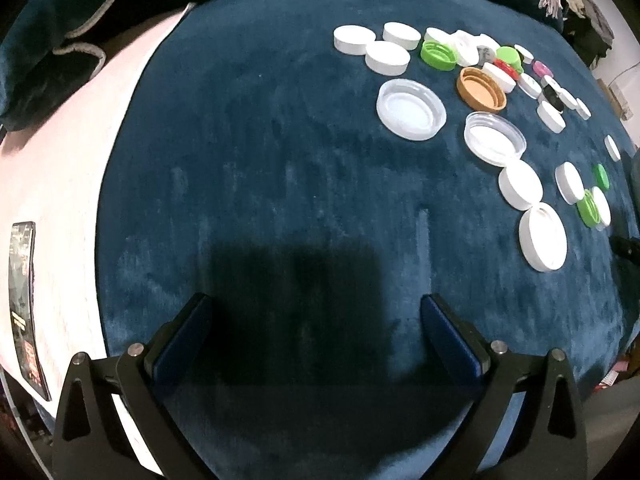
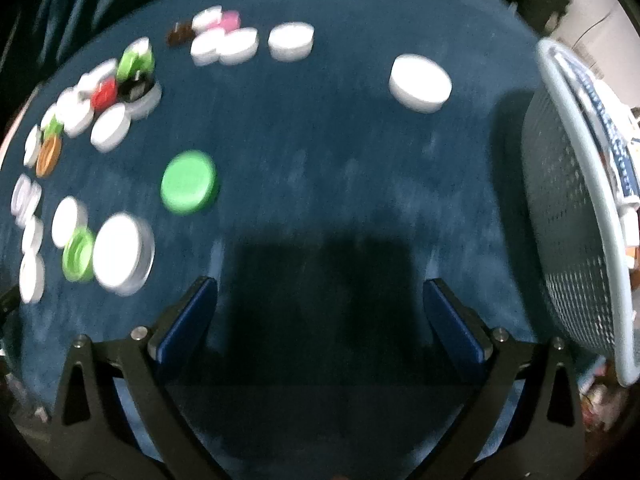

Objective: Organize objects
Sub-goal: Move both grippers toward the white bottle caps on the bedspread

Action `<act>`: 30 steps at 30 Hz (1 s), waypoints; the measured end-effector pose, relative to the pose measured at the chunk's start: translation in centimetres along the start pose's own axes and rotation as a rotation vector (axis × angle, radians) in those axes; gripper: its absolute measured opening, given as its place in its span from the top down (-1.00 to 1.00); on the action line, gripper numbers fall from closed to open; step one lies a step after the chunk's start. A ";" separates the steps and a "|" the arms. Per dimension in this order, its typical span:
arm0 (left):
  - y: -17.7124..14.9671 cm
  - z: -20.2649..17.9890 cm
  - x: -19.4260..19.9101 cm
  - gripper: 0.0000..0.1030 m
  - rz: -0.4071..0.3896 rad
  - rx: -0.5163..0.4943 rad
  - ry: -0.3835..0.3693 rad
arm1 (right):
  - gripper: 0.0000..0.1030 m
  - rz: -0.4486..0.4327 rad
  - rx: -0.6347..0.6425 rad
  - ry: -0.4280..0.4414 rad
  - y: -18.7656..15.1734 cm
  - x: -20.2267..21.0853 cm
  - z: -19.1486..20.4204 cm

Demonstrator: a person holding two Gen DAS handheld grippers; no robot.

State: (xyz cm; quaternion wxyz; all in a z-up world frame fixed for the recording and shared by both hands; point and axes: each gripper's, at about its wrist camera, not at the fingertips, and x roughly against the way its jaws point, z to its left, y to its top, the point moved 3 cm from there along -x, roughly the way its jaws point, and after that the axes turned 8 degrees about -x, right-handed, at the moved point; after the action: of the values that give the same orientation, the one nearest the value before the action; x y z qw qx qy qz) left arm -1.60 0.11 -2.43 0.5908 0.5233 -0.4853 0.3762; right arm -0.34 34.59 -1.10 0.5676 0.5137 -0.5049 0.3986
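Observation:
Many bottle and jar caps lie on a dark blue velvet surface (image 1: 260, 160). In the left wrist view they cluster at the upper right: white caps (image 1: 354, 40), a green cap (image 1: 438, 55), an orange cap (image 1: 482, 89), two clear lids (image 1: 411, 109). My left gripper (image 1: 316, 316) is open and empty over bare cloth. In the blurred right wrist view a green cap (image 2: 189, 182) lies ahead to the left, a lone white cap (image 2: 421, 83) at the upper right, and the other caps along the left. My right gripper (image 2: 320, 300) is open and empty.
A pale mesh basket (image 2: 576, 240) stands at the right edge of the right wrist view. A pink surface (image 1: 60, 168) with a dark phone-like slab (image 1: 26, 304) borders the cloth on the left. Dark cushions (image 1: 60, 20) lie behind.

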 end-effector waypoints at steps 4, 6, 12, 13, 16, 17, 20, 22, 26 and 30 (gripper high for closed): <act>0.3 0.3 -0.6 -1.00 0.020 0.007 -0.003 | -1.00 0.062 -0.002 -0.016 0.2 -1.2 -0.2; 0.2 0.5 -0.5 -1.00 0.002 0.012 -0.006 | -1.00 0.045 -0.040 -0.003 0.3 -1.7 -0.7; -0.5 0.9 -0.3 -1.00 -0.067 0.018 0.011 | -1.00 -0.037 -0.050 0.014 -0.8 -1.4 -1.7; -0.5 1.0 -0.3 -1.00 -0.071 0.017 0.013 | -1.00 -0.057 -0.046 0.018 -1.1 -1.2 -2.0; -0.7 1.4 -0.1 -1.00 -0.084 0.018 0.013 | -1.00 -0.124 -0.044 0.041 -1.9 0.2 -2.2; -0.7 1.5 -0.1 -1.00 -0.085 0.017 0.013 | -1.00 -0.150 -0.027 0.097 -2.2 0.9 -2.0; -0.7 1.9 -0.2 -1.00 -0.082 0.017 0.017 | -0.97 -0.183 0.067 0.242 -2.9 2.3 -0.4; -0.6 2.2 -0.2 -1.00 -0.081 0.018 0.018 | -0.97 -0.201 0.149 0.249 -2.8 2.6 0.8; -0.6 3.1 -0.2 -1.00 -0.085 0.018 0.013 | -0.71 -0.191 0.257 0.205 -2.1 2.1 4.4; -0.4 3.7 0.0 -0.97 -0.088 0.014 0.012 | -0.20 -0.197 0.315 0.182 -1.6 0.9 6.3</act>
State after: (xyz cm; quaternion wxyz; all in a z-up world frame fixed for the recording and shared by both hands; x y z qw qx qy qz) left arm -1.85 -3.65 -2.57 0.6062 0.5459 -0.4556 0.3563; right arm 0.32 28.13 -0.76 0.5599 0.6049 -0.3304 0.4599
